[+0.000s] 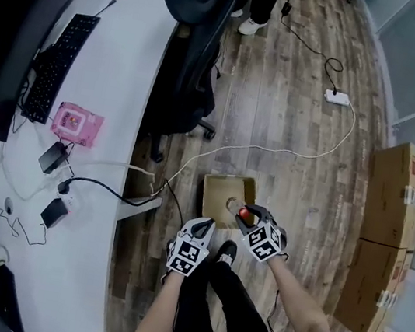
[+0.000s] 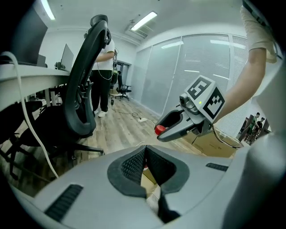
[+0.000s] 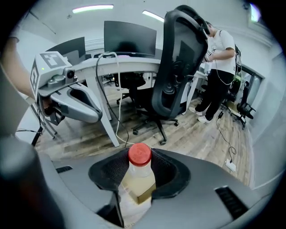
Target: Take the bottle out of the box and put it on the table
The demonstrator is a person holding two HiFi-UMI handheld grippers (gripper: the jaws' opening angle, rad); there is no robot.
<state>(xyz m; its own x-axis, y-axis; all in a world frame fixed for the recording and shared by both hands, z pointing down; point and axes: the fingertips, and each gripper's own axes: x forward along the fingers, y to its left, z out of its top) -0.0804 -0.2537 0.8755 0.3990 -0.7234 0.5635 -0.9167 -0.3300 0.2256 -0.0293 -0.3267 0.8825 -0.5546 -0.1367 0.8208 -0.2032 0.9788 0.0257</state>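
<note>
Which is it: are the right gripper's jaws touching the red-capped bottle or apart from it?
Touching. The right gripper view shows the right gripper pinching the bottle, pads pressed against both sides at its red cap.

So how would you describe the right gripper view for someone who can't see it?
A red-capped bottle of pale yellow liquid is clamped between the right gripper's dark jaws. Beyond stand a black office chair, a white desk with monitors and a person; the left gripper shows at left.
</note>
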